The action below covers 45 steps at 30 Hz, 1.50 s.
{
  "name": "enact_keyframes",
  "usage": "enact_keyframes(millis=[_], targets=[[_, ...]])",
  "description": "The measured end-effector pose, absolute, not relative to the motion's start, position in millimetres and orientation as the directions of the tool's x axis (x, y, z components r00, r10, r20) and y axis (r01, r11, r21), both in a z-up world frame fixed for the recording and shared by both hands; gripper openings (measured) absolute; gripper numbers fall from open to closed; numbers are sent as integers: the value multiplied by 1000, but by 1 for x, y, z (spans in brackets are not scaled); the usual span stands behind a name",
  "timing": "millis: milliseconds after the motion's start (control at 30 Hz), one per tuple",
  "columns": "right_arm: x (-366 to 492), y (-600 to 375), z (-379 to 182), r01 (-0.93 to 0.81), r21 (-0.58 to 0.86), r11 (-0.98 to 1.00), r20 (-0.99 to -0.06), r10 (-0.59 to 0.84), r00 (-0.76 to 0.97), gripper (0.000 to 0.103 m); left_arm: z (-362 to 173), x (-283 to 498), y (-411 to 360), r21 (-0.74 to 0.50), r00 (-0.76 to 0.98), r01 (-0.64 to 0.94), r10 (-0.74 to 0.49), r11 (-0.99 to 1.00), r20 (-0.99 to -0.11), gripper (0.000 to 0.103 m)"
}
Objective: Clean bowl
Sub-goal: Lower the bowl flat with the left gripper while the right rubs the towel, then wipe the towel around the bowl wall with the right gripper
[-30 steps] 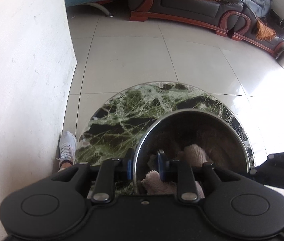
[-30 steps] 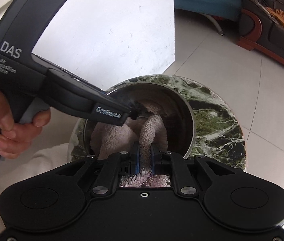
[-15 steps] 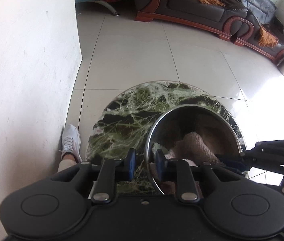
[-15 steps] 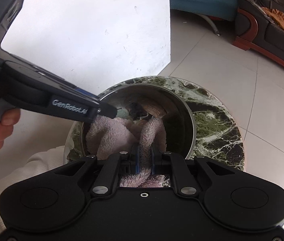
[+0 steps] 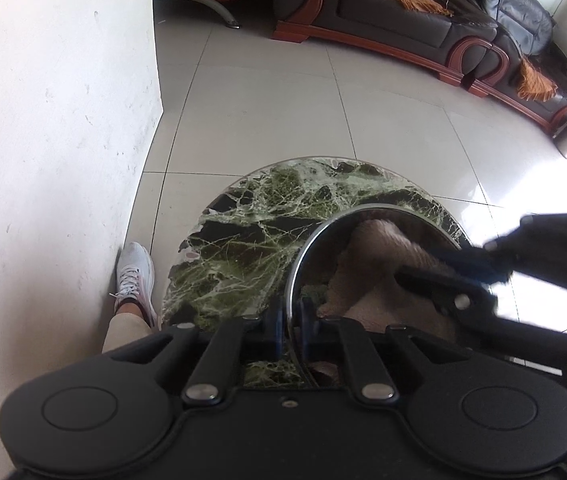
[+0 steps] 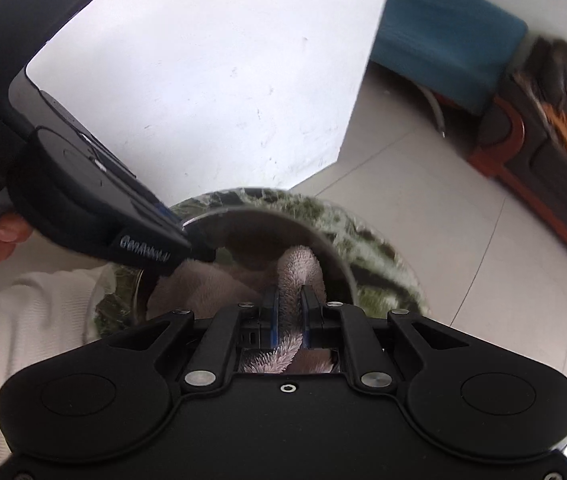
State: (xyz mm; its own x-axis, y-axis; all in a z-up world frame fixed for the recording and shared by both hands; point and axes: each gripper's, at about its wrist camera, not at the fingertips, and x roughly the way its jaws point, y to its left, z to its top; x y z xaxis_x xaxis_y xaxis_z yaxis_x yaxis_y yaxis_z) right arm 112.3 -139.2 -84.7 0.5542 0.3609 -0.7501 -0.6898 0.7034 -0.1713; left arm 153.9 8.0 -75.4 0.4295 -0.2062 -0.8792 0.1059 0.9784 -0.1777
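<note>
Closing its jaws just now, the left hand-held gripper [image 5: 290, 322] clamps the bowl [image 5: 303, 256] rim, steadying it; the right hand-held gripper [image 6: 289, 306] grips the towel [image 6: 297, 268] tightly inside, ready for wiping.

Home living room, leather sofa [image 5: 423, 20], tiled floor [image 5: 283, 112]

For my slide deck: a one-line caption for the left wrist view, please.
Left gripper clamps the steel bowl rim on a marble table while the right gripper holds a towel inside.
</note>
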Motion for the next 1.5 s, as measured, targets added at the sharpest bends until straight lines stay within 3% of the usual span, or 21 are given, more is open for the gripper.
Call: enact_keyframes(millis=[267, 567, 900, 1033, 1233, 1500], targets=[[119, -147, -101, -683, -207, 700, -784, 299, 544, 10, -77, 152, 5, -168, 433, 104, -197, 980, -880, 9], [106, -148, -100, -694, -40, 718, -806, 387, 447, 10, -77, 152, 3, -160, 432, 112, -193, 981, -881, 9], [128, -141, -103, -695, -196, 691, -789, 310, 530, 10, -79, 152, 5, -163, 423, 120, -199, 979, -884, 9], [123, -144, -109, -708, -194, 679, -812, 294, 504, 10, -80, 153, 5, -165, 423, 119, -200, 979, -884, 10], [111, -146, -101, -735, -75, 674, -832, 364, 419, 10, -81, 154, 2, -158, 421, 129, -198, 979, -885, 10], [130, -129, -104, -743, -142, 654, -806, 359, 470, 10, -82, 155, 2, -159, 410, 139, -203, 977, -889, 11]])
